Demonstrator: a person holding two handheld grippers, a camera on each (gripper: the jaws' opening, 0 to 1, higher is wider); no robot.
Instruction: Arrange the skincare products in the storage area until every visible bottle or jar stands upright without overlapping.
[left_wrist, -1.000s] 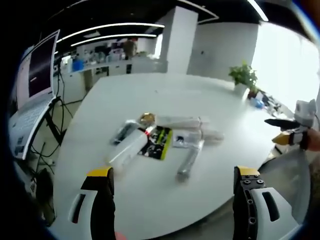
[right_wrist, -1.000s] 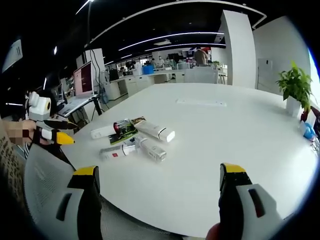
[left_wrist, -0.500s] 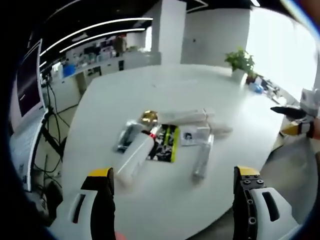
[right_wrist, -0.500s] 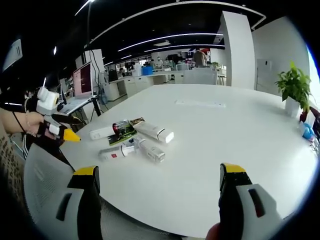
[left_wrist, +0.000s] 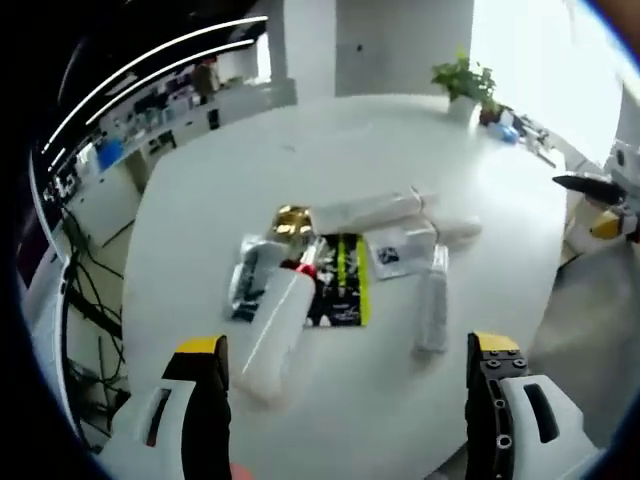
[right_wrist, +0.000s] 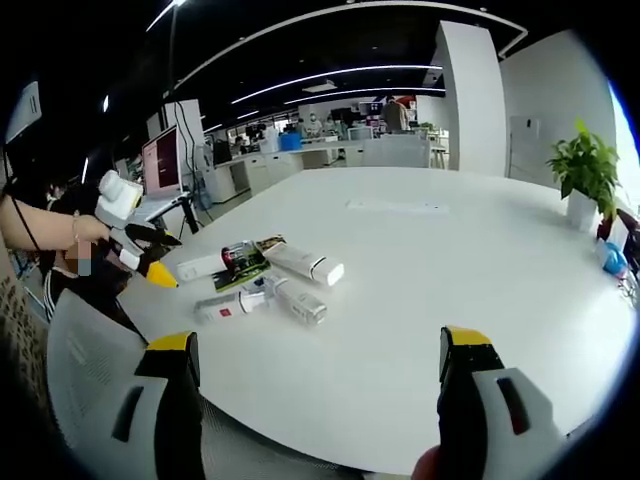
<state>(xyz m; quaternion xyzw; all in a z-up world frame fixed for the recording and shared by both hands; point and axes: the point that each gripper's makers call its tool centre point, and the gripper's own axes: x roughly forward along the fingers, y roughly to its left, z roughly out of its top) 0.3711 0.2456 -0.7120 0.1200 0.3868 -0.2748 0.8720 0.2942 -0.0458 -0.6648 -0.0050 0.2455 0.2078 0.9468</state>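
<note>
My left tool (left_wrist: 345, 385) hangs above the white tabletop (left_wrist: 200, 200), jaws apart and unloaded. The skincare products (left_wrist: 340, 265) lie flat in a touching cluster just ahead. My right tool (right_wrist: 315, 385), also apart and unloaded, sits well back from them.

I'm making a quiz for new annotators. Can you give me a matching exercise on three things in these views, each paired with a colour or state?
Things:
1. potted plant
2. gold cap
3. left gripper

States:
A. open, holding nothing
B. lying on the table among the products
C. upright, far side of table

Pairs: 1-C, 2-B, 3-A
</note>
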